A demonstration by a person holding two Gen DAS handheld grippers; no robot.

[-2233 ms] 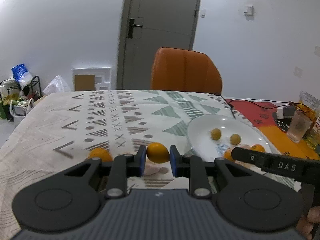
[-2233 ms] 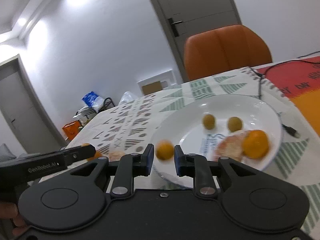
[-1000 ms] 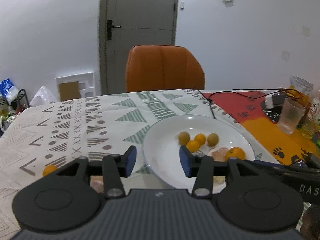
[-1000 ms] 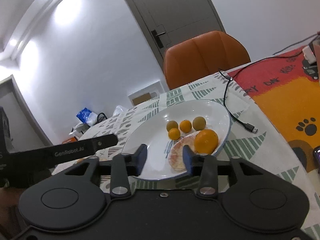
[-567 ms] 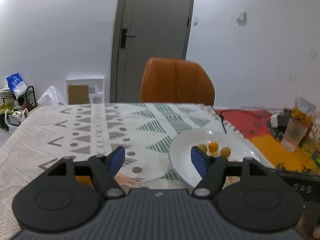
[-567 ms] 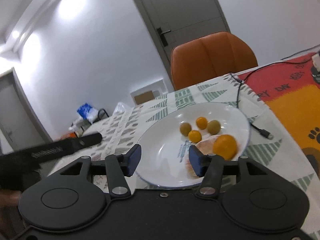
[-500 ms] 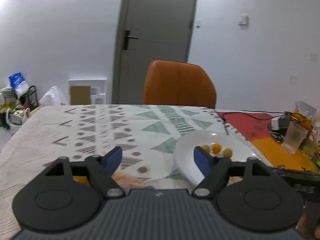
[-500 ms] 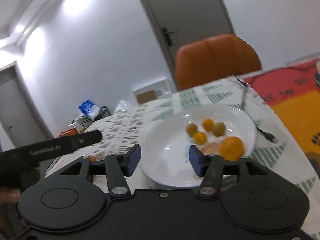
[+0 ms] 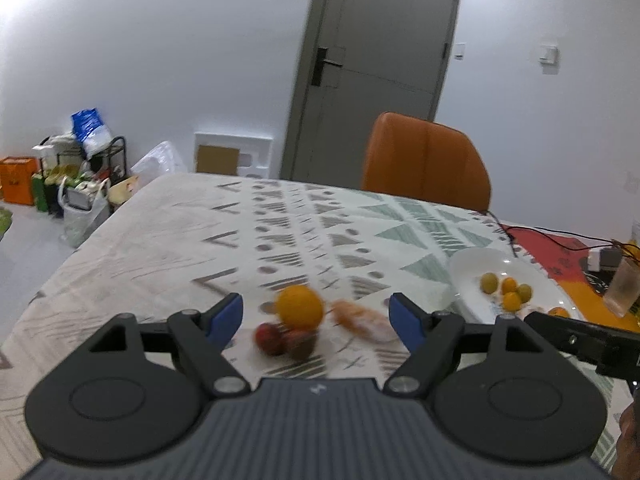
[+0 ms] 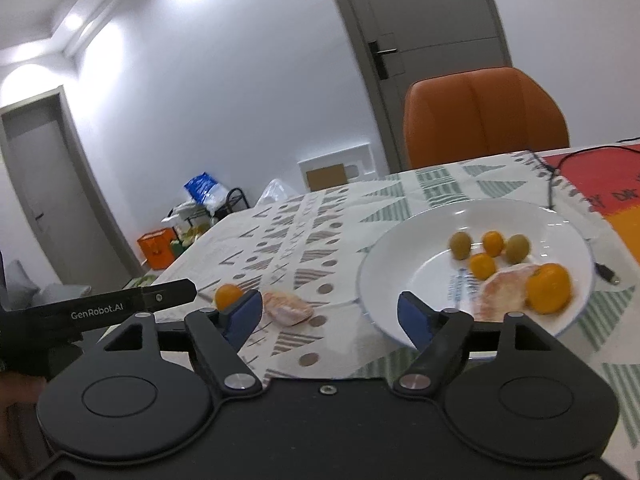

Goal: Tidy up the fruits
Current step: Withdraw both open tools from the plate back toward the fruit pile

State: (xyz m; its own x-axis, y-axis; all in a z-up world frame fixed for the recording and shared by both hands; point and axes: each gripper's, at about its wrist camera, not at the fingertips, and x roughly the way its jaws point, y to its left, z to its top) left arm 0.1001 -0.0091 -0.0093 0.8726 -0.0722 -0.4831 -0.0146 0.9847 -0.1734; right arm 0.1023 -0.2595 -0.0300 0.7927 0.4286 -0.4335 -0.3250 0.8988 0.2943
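Since the earlier frames both tools have let go of their small fruits and swung away from the white plate (image 10: 568, 216) toward the loose fruit on the worktop (image 9: 168, 240). The left tool (image 9: 316, 316), released and empty, now frames an orange (image 9: 300, 306) at lower centre, two dark red fruits (image 9: 282, 342) touching just below it and a peeled segment (image 9: 362, 322) to its right. The right tool (image 10: 328, 316) is empty too, its jaws opening; the plate sits right of it, the segment and orange at its lower left. The left tool looks nearer and squarely aimed at the orange. The cloth around is bare, with the worktop's left edge well apart
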